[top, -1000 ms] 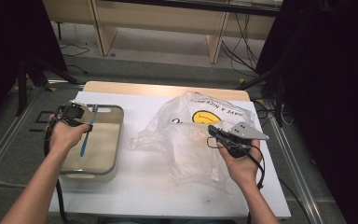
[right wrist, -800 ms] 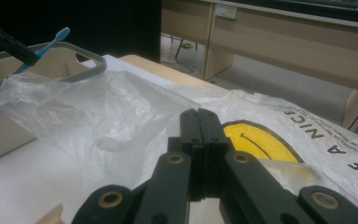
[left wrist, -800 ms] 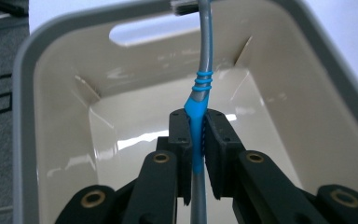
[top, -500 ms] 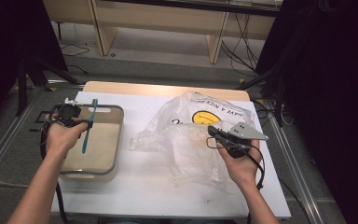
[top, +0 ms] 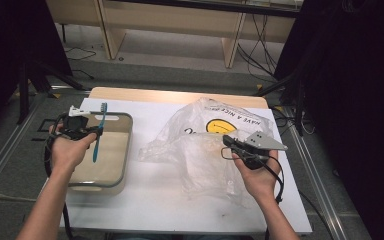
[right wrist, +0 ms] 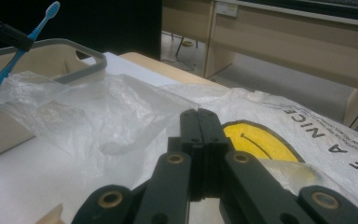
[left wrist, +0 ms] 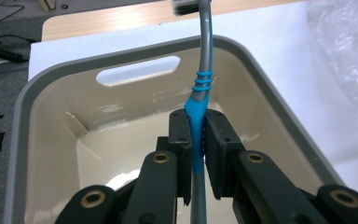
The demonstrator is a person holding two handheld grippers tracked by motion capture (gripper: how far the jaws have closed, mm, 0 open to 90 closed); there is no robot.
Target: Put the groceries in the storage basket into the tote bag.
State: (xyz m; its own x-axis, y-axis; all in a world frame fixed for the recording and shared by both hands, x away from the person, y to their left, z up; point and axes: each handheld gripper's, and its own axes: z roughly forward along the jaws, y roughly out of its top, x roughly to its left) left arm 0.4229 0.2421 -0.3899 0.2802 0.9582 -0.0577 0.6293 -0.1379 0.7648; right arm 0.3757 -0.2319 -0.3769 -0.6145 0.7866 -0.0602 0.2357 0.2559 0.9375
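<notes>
White table — tub, plastic bag

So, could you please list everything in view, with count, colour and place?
toothbrush: one, blue and grey, clamped in the left tool above the tub
tub: one, beige with grey rim, table's left
plastic bag: one, clear with a yellow smiley, table's right
table: one, white sheet over wood
desks: wooden, at the back
left tool: black, shut on the toothbrush handle
right tool: black, shut, at the bag
hands: two
</notes>
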